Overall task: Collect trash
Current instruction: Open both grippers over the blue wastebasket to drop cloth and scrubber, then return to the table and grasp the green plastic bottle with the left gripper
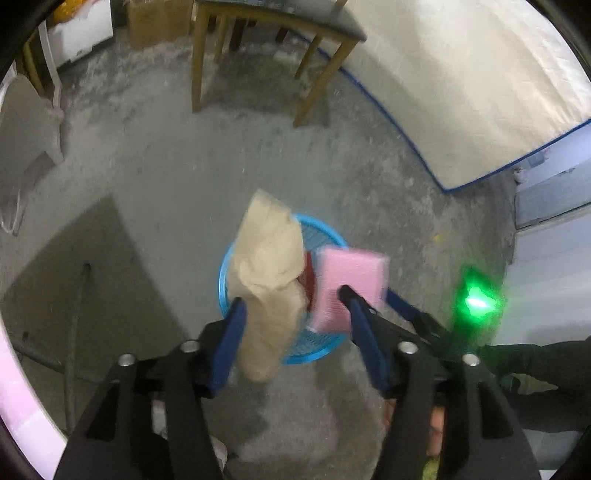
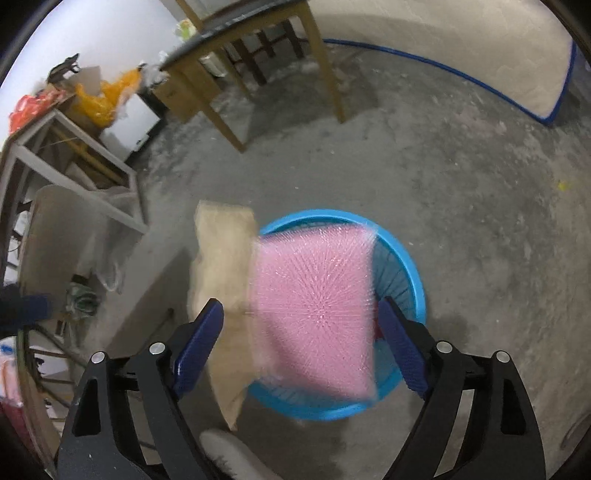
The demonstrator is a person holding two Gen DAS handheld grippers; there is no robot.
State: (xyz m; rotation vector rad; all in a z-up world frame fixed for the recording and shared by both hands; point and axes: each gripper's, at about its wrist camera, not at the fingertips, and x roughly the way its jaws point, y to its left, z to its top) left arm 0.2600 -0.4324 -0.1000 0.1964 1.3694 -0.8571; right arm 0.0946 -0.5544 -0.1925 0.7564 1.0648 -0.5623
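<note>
A round blue plastic basket (image 1: 317,350) (image 2: 410,266) stands on the concrete floor below both grippers. A crumpled tan paper bag (image 1: 269,266) (image 2: 221,266) hangs blurred in the air over the basket's left rim, between the open fingers of my left gripper (image 1: 291,306), touching neither pad clearly. A pink plastic packet (image 1: 351,284) (image 2: 314,317) hangs blurred over the basket, between the open fingers of my right gripper (image 2: 299,314). Something red (image 1: 308,280) lies inside the basket. The right gripper's fingertips (image 1: 347,293) show in the left wrist view beside the packet.
A wooden table (image 1: 280,22) (image 2: 258,40) stands behind the basket. A white mattress with blue trim (image 1: 461,92) (image 2: 480,55) leans at the back right. A cluttered shelf frame (image 2: 74,140) and boxes stand at the left. A dark board (image 1: 85,277) lies left.
</note>
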